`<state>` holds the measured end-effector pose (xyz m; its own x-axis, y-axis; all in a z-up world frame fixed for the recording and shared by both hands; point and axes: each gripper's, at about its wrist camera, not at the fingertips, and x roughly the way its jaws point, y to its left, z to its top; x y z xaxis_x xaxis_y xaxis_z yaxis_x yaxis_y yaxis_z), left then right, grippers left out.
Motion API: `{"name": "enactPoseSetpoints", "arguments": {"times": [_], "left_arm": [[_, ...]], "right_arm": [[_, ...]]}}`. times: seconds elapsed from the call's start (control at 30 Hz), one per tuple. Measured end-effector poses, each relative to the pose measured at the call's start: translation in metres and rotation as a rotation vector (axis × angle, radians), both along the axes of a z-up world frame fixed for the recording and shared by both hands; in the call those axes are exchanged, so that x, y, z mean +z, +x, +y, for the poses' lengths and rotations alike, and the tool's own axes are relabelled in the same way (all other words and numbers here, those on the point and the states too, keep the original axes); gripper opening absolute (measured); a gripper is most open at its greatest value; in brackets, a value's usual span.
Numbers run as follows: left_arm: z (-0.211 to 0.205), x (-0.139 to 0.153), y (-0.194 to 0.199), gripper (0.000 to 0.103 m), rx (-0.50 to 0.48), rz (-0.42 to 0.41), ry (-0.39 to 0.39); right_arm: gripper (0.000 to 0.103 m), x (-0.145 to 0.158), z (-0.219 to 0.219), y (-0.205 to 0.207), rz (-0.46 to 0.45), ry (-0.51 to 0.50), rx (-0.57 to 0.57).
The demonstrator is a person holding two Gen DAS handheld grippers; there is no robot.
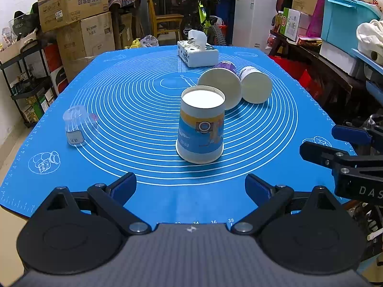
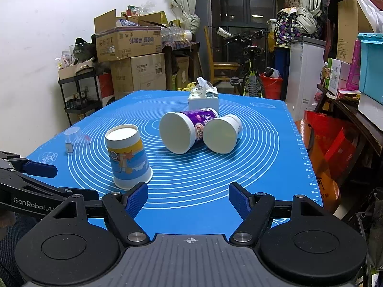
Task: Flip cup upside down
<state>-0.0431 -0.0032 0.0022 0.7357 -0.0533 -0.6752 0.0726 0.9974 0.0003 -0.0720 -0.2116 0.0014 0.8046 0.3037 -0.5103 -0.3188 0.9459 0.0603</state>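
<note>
A blue-and-yellow paper cup (image 1: 200, 129) stands upside down on the blue mat (image 1: 143, 129), just ahead of my open, empty left gripper (image 1: 190, 186). It also shows in the right wrist view (image 2: 128, 155), left of my open, empty right gripper (image 2: 188, 197). A purple cup (image 2: 184, 129) and a white cup (image 2: 222, 135) lie on their sides behind it, mouths toward me; both also show in the left wrist view, the purple cup (image 1: 221, 88) and the white cup (image 1: 255, 83). The right gripper (image 1: 332, 143) appears at the right edge of the left wrist view.
A clear plastic cup (image 1: 77, 125) stands upside down at the mat's left. A tissue box (image 1: 197, 52) sits at the far middle. Cardboard boxes (image 1: 79, 24), a bicycle (image 1: 203, 21) and shelves (image 1: 335, 47) surround the table.
</note>
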Motion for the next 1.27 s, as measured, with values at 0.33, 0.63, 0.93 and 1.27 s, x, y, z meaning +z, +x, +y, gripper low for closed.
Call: {"name": "enactPoseSetpoints", "arguments": {"times": [0.33,0.63,0.93,1.27], "left_arm": [[-0.0006,0.0003,0.0001,0.096,-0.001,0.001,0.0],[-0.0012,0.0011,0.0001,0.096,-0.001,0.001,0.001],[-0.0014,0.0012,0.0001,0.096,0.0,0.0,0.001],[-0.0026,0.0017,-0.0008,0.096,-0.003,-0.002,0.006]], "right_arm": [[0.079,0.0006,-0.0004,0.0004,-0.001,0.002,-0.002],[0.079,0.0003,-0.0007,0.0005,-0.001,0.002,-0.003],[0.079,0.0003,-0.0017,0.0003,-0.001,0.003,-0.002],[0.079,-0.0004,-0.0029,0.0001,0.001,0.004,-0.002]]}}
